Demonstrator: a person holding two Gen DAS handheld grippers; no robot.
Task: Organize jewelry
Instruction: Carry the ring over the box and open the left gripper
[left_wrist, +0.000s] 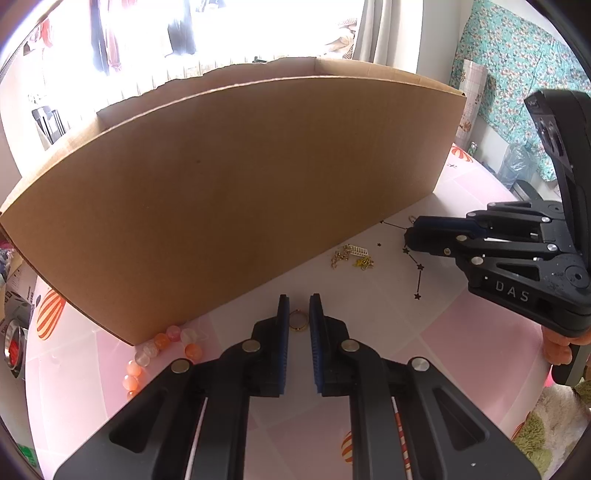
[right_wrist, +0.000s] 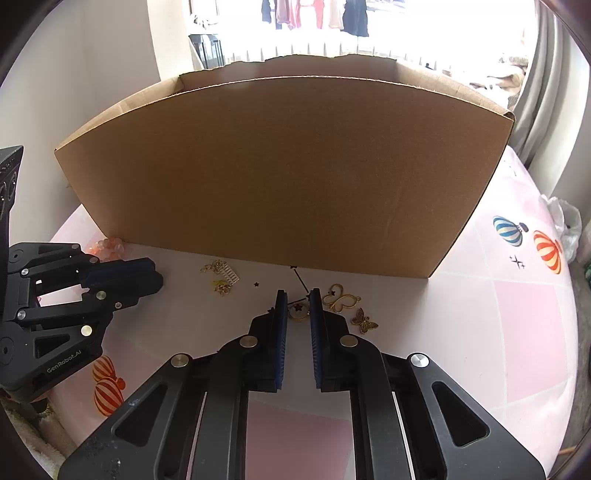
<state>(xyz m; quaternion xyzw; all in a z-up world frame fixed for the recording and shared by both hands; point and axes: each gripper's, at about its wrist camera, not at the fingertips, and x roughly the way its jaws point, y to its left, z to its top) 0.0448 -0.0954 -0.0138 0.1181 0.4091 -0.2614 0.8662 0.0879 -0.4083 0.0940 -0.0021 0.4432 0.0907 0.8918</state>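
Little is sorted yet, judging by what lies loose. From your left: beads (left_wrist: 162, 347) at 9 o'clock by the box (left_wrist: 221, 192), your left gripper (left_wrist: 299, 314) closed on a gold ring (left_wrist: 298, 322), chains (left_wrist: 351, 256) at 1 o'clock. Your right gripper (right_wrist: 298, 308) pinches a second ring (right_wrist: 298, 313); butterfly charms (right_wrist: 341, 297) lie at 2 o'clock. Rings show no long axis; both stand on edge on the surface (right_wrist: 480, 314).

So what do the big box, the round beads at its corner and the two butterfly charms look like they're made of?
Box: plain brown corrugated cardboard, matte; fluted ragged top edge shows.
Beads: glossy orange, pink and clear spheres, translucent; glass, stone or plastic, can't tell which.
Open butterfly charm and filigree butterfly charm: thin gold-toned metal by their shine; the filigree one looks darker, more antique brass.
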